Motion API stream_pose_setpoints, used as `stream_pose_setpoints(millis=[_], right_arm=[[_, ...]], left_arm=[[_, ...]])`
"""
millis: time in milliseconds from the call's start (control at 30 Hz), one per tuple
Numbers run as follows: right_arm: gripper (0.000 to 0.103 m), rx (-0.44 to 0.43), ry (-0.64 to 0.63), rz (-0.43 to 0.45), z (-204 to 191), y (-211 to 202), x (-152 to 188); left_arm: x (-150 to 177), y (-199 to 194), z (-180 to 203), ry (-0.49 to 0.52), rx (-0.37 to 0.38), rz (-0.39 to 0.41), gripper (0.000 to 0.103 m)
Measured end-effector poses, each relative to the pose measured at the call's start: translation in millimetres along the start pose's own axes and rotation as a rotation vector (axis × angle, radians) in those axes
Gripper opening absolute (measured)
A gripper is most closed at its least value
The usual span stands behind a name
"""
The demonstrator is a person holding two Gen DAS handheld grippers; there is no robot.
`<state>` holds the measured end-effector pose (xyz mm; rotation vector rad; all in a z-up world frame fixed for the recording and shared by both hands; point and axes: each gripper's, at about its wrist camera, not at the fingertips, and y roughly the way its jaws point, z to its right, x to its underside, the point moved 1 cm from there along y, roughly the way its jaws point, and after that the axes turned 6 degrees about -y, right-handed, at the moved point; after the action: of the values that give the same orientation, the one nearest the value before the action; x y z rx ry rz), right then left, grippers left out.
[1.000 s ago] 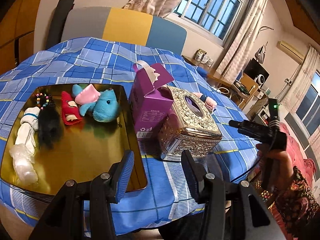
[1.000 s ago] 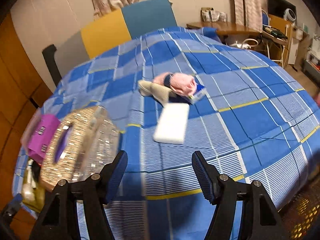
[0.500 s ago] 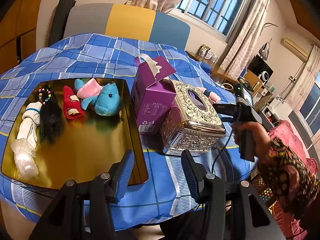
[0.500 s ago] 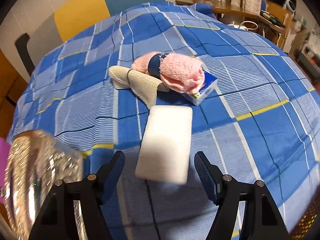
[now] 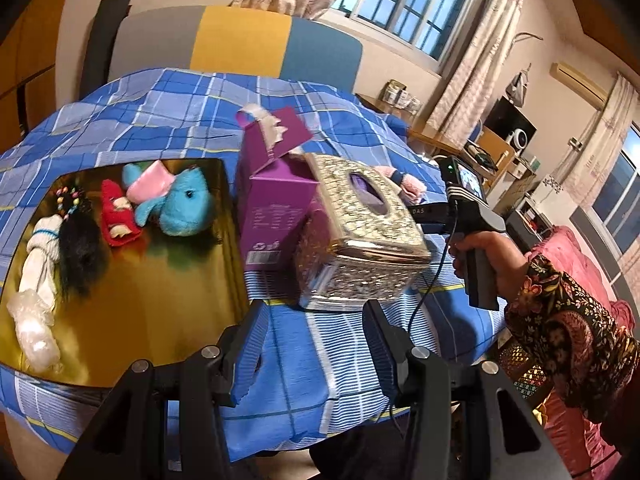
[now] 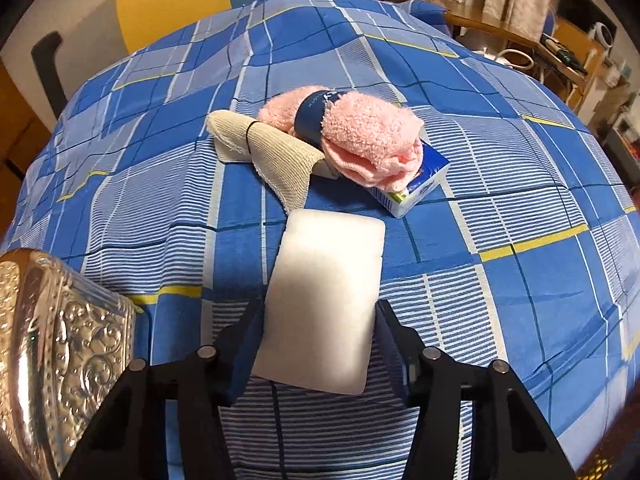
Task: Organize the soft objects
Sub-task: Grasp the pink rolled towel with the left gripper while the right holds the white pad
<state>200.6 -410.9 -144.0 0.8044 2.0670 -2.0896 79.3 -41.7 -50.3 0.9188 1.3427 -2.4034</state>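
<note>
In the left wrist view, you are holding the left gripper (image 5: 314, 344) tilted down over the near edge of the counter (image 5: 304, 364), its fingers (image 5: 248, 336) standing apart with nothing between them; the gold tray (image 5: 168, 304) beside it is holding a blue plush toy (image 5: 186, 206) and other soft things, and your right hand (image 5: 486, 252) is gripping its handle beyond the silver tissue box (image 5: 360, 232). In the right wrist view, you are pointing the right gripper (image 6: 318, 344) steeply down, and its fingers (image 6: 244, 340), which have just been closing, are flanking the white sponge (image 6: 324, 300) lying on the counter; whether they are pressing it I cannot tell. A pink towel (image 6: 360, 136) is lying beyond it.
</note>
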Motion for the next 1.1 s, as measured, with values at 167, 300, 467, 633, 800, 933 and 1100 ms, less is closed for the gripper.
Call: stream_pose_setpoints(millis=[167,300,467,633,800,933,1100], right_arm=[[0.054,0.006,-0.051,0.025,11,-20,2],[0.055,0.035,-0.113,0.060,29,-38,5],[0.055,0.041,-0.093,0.077,57,-36,13],[0.055,-0.005,-0.040,0.044,65,-20,15],[0.055,-0.061,-0.032,0.064,63,-25,12],[0.055,-0.005,-0.022,0.045,69,-25,13],[0.055,0.022,0.034,0.033,84,-28,12]], left_arm=[[-9,0,22,0.049,0.027,0.009,0.049],[-22,4,46,0.090,0.058,0.006,0.049],[-49,17,83,0.120,0.120,-0.008,0.049],[-90,39,132,0.134,0.171,-0.034,0.050],[-129,83,172,0.076,0.210,-0.092,0.058],[-152,135,187,-0.009,0.182,-0.165,0.059],[-172,207,201,-0.019,0.105,-0.212,0.059]])
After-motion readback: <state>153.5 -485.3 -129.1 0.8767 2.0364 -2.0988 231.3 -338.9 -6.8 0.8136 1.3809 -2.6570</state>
